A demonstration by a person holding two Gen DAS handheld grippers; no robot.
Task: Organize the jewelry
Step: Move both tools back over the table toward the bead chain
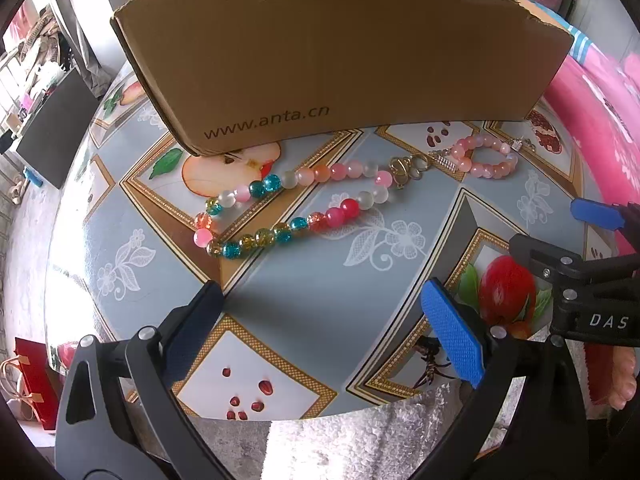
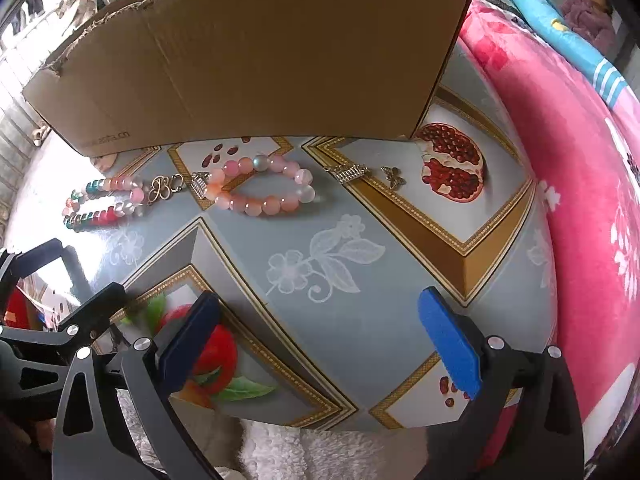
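Observation:
A long string of mixed pink, teal, amber and white beads (image 1: pixel 288 210) with a gold clasp lies on the patterned tabletop (image 1: pixel 320 304), in front of a brown cardboard box (image 1: pixel 340 60). To its right rests a pink bead bracelet (image 1: pixel 486 156). My left gripper (image 1: pixel 320 320) hovers open below the string, nothing between its fingers. In the right wrist view the pink bracelet (image 2: pixel 260 188) lies ahead, the mixed string (image 2: pixel 104 202) at far left, a small gold comb-shaped charm (image 2: pixel 348 172) and a butterfly charm (image 2: pixel 394 178) to the right. My right gripper (image 2: pixel 320 328) is open and empty, apart from all jewelry.
The cardboard box (image 2: pixel 260 52) stands across the back of the table. A pink floral blanket (image 2: pixel 580 200) lies along the right side. A fluffy white cloth (image 1: pixel 360 440) sits at the near table edge. A red bag (image 1: pixel 34 380) stands on the floor at left.

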